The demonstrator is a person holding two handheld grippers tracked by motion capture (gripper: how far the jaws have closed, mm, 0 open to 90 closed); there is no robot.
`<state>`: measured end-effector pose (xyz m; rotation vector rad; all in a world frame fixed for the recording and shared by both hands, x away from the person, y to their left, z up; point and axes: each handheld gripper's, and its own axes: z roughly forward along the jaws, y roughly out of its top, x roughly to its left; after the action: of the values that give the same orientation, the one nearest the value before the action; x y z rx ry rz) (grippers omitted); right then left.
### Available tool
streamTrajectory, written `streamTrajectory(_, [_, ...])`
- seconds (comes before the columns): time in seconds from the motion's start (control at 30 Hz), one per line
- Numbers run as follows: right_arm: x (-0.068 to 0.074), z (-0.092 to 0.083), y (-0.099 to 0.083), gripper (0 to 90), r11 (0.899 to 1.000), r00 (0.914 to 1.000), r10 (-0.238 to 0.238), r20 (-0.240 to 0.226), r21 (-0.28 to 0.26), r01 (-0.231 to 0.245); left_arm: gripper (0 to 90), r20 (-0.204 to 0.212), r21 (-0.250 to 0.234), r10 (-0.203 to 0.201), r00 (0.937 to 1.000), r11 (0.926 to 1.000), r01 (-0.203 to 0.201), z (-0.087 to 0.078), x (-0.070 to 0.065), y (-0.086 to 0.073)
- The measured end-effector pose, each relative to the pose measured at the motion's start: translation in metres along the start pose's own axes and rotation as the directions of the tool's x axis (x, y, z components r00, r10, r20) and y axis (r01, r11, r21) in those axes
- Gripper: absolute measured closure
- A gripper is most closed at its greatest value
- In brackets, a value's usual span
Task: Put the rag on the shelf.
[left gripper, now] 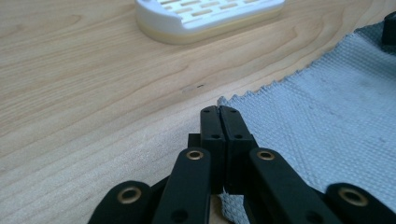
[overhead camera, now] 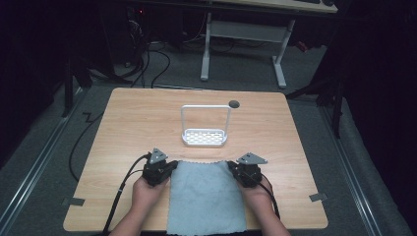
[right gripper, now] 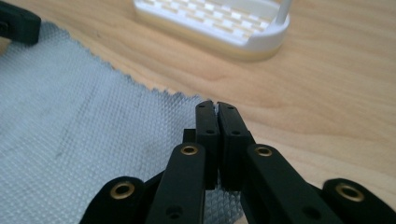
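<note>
In the left gripper view the left gripper (left gripper: 219, 109) has its two black jaws pressed flat together, their tips at the far left corner of a grey cloth (left gripper: 322, 121). The zigzag edge of the cloth runs up to the tips and cloth shows beneath the jaws, but whether the corner is actually pinched between them cannot be told from here.

In the right gripper view the right gripper (right gripper: 212, 105) likewise has its jaws closed with almost no gap, sitting over the far right corner of the cloth (right gripper: 70, 140), which has a fine woven texture. Again the cloth passes under the jaws and a grip on it cannot be confirmed.

From the high view, the left gripper (overhead camera: 171, 167) and right gripper (overhead camera: 231, 168) face inward at the two far corners of the cloth (overhead camera: 206, 196). The cloth lies flat on the wooden desk (overhead camera: 128, 123), spread between the person's hands, and its near edge hangs over the desk's near edge. The left hand (overhead camera: 146, 191) and right hand (overhead camera: 258, 192) hold the grippers from behind, and a black cable (overhead camera: 118, 196) trails from the left one.

Just beyond the cloth, near the middle of the desk, stands a white slotted tray (overhead camera: 204, 137) with a tall wire hoop rising from it. A small dark round hole (overhead camera: 234, 103) sits in the desk farther back. Beyond the desk, on grey floor, stand the white legs of another table (overhead camera: 206, 49).
</note>
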<state>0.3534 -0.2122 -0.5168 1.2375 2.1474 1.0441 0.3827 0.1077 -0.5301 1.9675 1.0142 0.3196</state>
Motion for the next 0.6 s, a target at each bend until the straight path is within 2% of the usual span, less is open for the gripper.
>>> streamTrajectory(0.07, [0.0,-0.005,0.001,88.8,0.999,1.0,0.005,0.001,-0.035,-0.004,89.5,0.002,-0.007,0.001,1.0,1.0,-0.001,-0.002,0.0,0.0])
streamTrajectory(0.3, [0.0,-0.021,0.005,88.9,0.993,0.9999,0.013,0.003,-0.119,-0.012,89.4,0.006,-0.091,0.01,0.9999,0.9958,-0.009,-0.022,-0.003,0.003])
streamTrajectory(0.43, [0.003,-0.03,0.008,88.9,0.986,0.9999,0.01,0.001,-0.167,-0.01,89.4,0.001,-0.153,0.022,0.9997,0.9879,-0.022,-0.035,-0.007,0.007])
streamTrajectory(0.57, [0.005,-0.04,0.012,88.8,0.973,0.9999,0.016,0.002,-0.229,-0.015,89.5,-0.001,-0.223,0.028,0.9996,0.9744,-0.028,-0.046,-0.01,0.012])
streamTrajectory(0.6, [0.005,-0.04,0.012,88.8,0.973,0.9999,0.016,0.002,-0.229,-0.015,89.5,-0.001,-0.223,0.028,0.9996,0.9744,-0.028,-0.046,-0.01,0.012])
